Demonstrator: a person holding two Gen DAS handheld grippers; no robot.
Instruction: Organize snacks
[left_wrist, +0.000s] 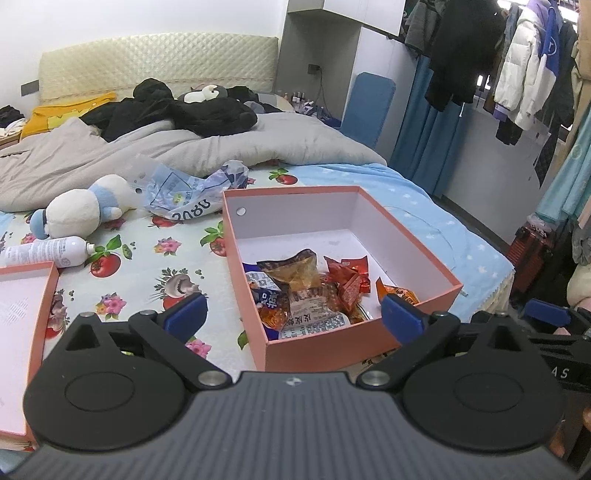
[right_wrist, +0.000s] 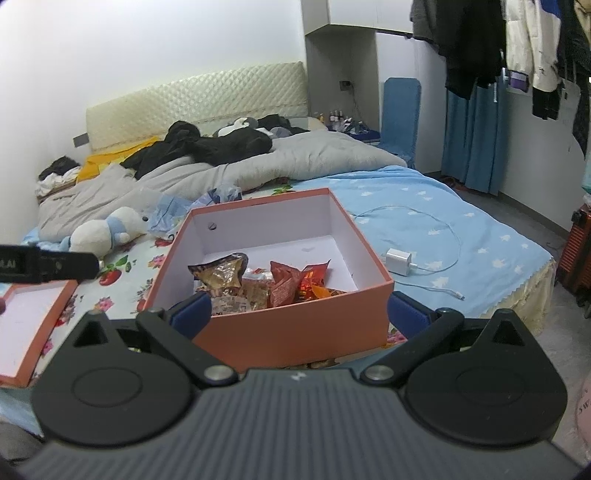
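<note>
An open pink cardboard box (left_wrist: 417, 251) stands on the bed, also in the right wrist view (right_wrist: 295, 325). Several snack packets (left_wrist: 306, 291) lie in its near end: brown, red, orange and white wrappers (right_wrist: 266, 280). The box lid (left_wrist: 22, 332) lies upside down to the left, also in the right wrist view (right_wrist: 33, 332). My left gripper (left_wrist: 293, 314) is open and empty, just before the box's near wall. My right gripper (right_wrist: 299, 312) is open and empty, in front of the box's near wall.
A plush toy (left_wrist: 85, 206), a white spray bottle (left_wrist: 48, 251) and a crumpled plastic bag (left_wrist: 192, 192) lie left of the box. A white charger with cable (right_wrist: 399, 260) lies on the blue blanket to its right. A grey duvet and dark clothes cover the far bed.
</note>
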